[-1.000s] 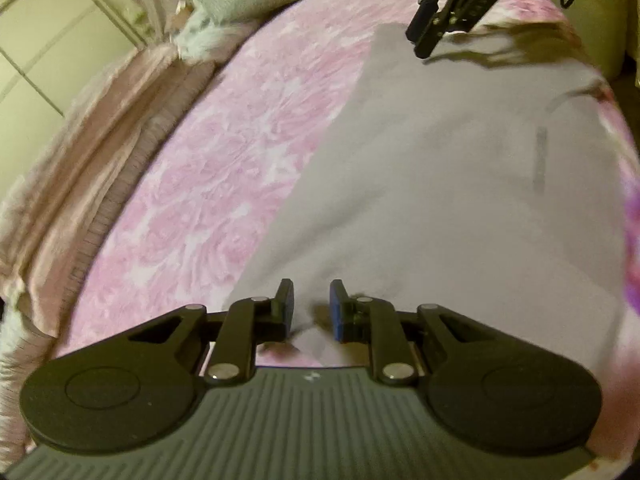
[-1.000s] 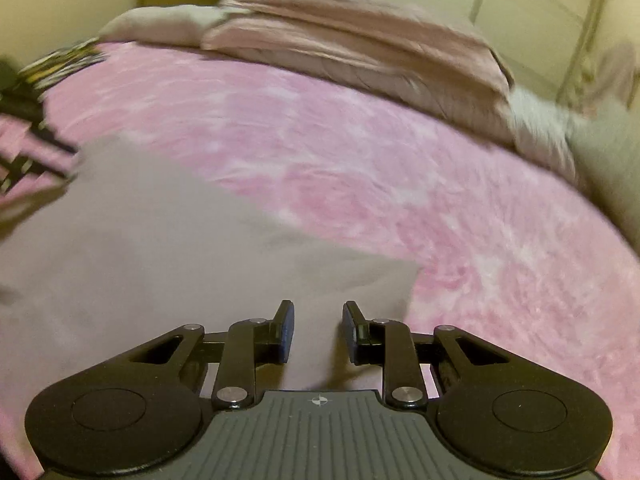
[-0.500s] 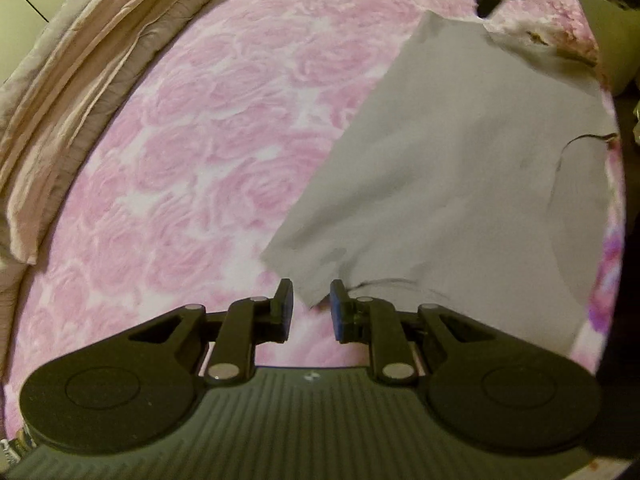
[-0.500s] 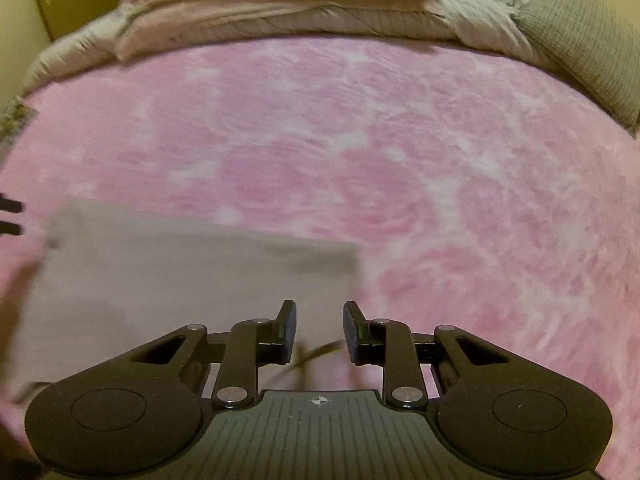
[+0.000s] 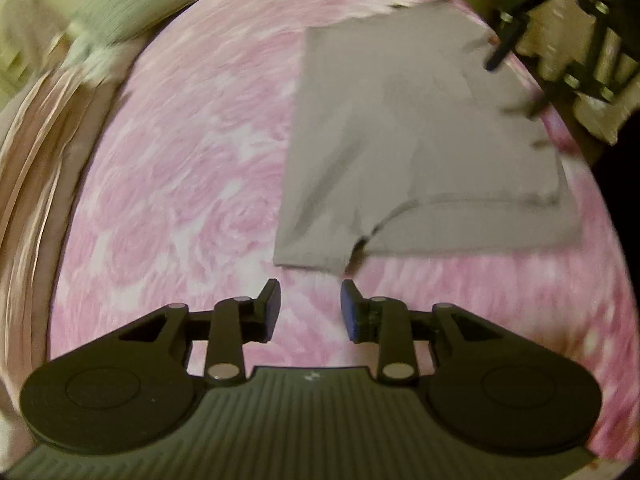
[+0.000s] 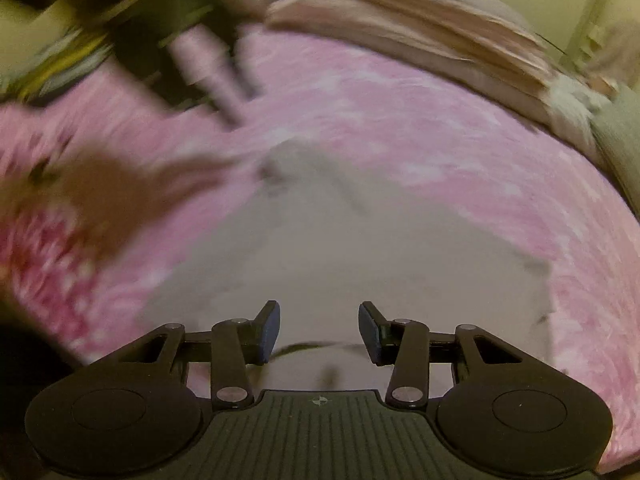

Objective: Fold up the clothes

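A grey garment (image 5: 420,140) lies spread flat on the pink rose-patterned bed cover (image 5: 192,184), one short sleeve pointing toward me. My left gripper (image 5: 310,304) hovers just short of that sleeve's hem; its jaws are opening and only bed cover shows between them. At the garment's far right edge is my right gripper (image 5: 514,86), fingers pointing down at the cloth. In the blurred right wrist view the right gripper (image 6: 319,328) hangs over the grey garment (image 6: 340,240). Its jaws are opening with cloth below them and none pinched. The left gripper (image 6: 180,60) is a dark smear at upper left.
A folded pink quilt (image 5: 24,200) (image 6: 420,20) runs along the far side of the bed. A grey-green pillow (image 5: 124,4) (image 6: 624,140) lies by it. The bed's near edge drops into darkness at the right of the left wrist view.
Both pairs of jaws stand wider than before. The left gripper has backed off the sleeve edge and rolled. The right gripper has swept fast across the bed and now sits over the garment.
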The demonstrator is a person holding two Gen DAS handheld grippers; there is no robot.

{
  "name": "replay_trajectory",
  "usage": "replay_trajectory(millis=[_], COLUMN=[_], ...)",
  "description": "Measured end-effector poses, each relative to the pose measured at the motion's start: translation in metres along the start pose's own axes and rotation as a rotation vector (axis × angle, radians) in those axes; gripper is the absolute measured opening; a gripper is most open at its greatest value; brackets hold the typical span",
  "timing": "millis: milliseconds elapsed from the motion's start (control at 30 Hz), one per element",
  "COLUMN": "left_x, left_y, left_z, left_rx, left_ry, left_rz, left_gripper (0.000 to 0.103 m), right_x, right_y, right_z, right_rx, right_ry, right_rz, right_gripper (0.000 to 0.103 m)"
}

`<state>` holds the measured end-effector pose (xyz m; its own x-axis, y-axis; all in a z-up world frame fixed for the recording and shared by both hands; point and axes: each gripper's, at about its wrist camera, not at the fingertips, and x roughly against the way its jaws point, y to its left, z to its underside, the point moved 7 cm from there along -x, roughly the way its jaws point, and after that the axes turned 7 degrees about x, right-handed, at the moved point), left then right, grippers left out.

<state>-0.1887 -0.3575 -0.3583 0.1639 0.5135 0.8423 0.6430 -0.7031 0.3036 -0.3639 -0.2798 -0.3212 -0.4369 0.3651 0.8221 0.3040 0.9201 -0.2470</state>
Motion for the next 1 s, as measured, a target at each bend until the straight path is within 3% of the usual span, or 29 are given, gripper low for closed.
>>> replay_trajectory(millis=[167,367,500,667,867,1000], left_x=[-0.011,-0.026,-0.034,-0.039,-0.04,-0.04], left_y=[0.003,-0.001,-0.001,0.001,0.001,0.0], left_z=[0.019,0.026,0.03,0.031,0.03,0.03], left_rx=[-0.091,-0.175,-0.21,-0.23,-0.234,-0.243], left_ry=[-0.031,-0.066,-0.071,-0.072,-0.072,-0.085], left_rz=[0.027,0.033,0.04,0.044,0.051,0.053], left_gripper=[0.032,0.047,0.048,0.05,0.053,0.055], right_x=[-0.008,-0.033,-0.045,-0.044,-0.044,-0.048], right_y=[0.072,0.104,0.111,0.102,0.099,0.09], right_z=[0.009,0.019,0.019,0.025,0.01,0.011], right_rx=[0.142,0.229,0.265,0.23,0.235,0.238], right_ry=[0.048,0.046,0.008,-0.015,-0.052,-0.029], right_rz=[0.033,0.129,0.192,0.202,0.233,0.278], right_gripper=[0.048,0.053,0.055,0.055,0.055,0.055])
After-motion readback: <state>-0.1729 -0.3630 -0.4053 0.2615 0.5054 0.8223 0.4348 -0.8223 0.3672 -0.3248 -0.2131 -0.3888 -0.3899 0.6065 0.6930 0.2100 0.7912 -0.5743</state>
